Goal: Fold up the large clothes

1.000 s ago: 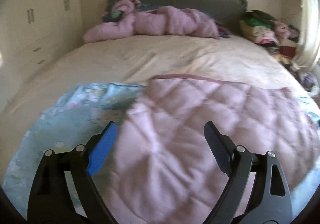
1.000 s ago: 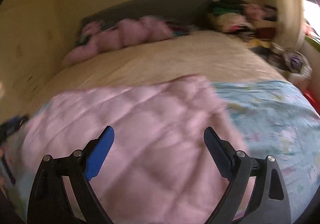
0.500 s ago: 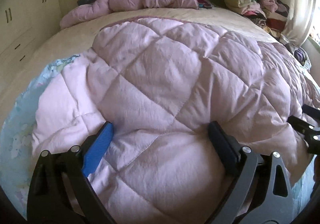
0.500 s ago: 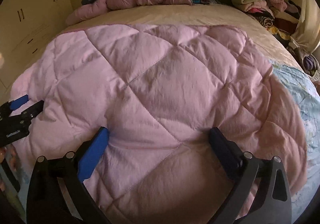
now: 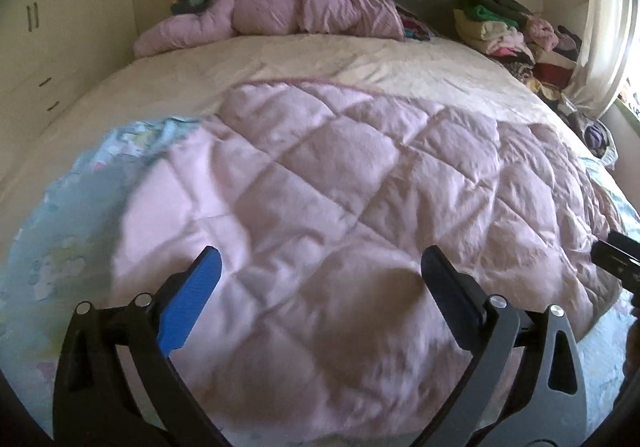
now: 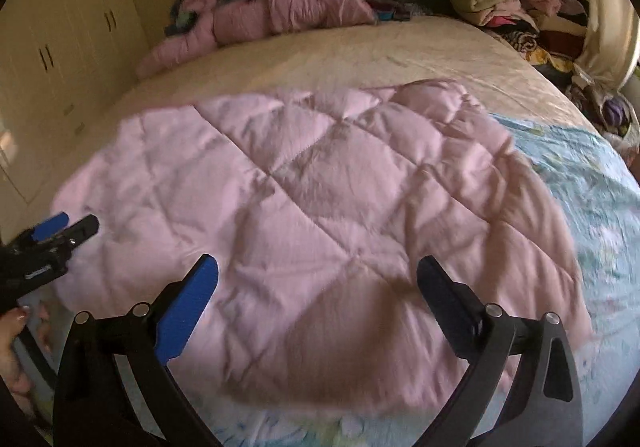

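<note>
A pink quilted blanket (image 5: pixel 340 175) lies spread over the near half of the bed, on top of a light blue printed layer (image 5: pixel 76 207) that shows at its left and right sides. My left gripper (image 5: pixel 320 259) hovers over the blanket's near part. Its jaws are opening, and nothing is pinched between them. My right gripper (image 6: pixel 318 261) hangs open above the same blanket (image 6: pixel 312 187), with the blue layer (image 6: pixel 588 183) to its right. Each view catches the other gripper at its edge: the left gripper (image 6: pixel 60 231) and the right gripper (image 5: pixel 616 259).
A cream sheet (image 5: pixel 360 63) covers the far half of the bed. A bundled pink duvet (image 5: pixel 288 11) lies along the grey headboard. Stacked clothes (image 5: pixel 508 27) and a curtain (image 5: pixel 600 31) are at the right, cupboards (image 5: pixel 40 27) at the left. A hand (image 6: pixel 16 331) shows at the lower left.
Half a second ago the pink blanket reached up near the headboard; now it lies flatter and shorter, with more cream sheet showing. Both grippers have sunk slightly, and their jaws stand a little wider.
</note>
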{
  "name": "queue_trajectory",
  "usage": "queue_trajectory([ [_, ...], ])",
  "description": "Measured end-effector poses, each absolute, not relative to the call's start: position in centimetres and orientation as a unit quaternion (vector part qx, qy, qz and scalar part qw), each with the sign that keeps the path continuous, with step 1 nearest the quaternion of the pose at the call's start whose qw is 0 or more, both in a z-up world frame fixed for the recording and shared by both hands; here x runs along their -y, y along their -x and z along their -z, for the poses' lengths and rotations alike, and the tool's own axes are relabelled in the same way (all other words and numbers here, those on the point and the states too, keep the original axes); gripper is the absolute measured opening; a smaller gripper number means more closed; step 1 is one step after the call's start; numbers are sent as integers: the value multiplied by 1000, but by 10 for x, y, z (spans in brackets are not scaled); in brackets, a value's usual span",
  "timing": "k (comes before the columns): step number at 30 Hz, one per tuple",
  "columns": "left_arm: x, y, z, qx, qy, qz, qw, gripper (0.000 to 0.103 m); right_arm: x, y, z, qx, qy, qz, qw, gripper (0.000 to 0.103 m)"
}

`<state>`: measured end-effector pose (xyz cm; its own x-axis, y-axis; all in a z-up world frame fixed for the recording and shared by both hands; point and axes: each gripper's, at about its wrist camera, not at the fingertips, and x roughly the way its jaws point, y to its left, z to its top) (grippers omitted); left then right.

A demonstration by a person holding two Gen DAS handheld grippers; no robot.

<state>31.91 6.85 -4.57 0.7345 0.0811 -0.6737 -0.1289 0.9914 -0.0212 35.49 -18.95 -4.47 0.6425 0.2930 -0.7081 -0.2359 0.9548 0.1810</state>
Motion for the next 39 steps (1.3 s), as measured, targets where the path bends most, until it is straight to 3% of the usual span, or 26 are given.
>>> queue_trajectory([
  [16, -76, -247, 14, -323, 17, -103, 941, 94, 239, -277, 19, -370, -91, -163, 910, 99],
  [39, -91, -212, 41, -361, 33, -122, 924, 94, 271, -239, 42, -386, -109, -133, 906, 99],
])
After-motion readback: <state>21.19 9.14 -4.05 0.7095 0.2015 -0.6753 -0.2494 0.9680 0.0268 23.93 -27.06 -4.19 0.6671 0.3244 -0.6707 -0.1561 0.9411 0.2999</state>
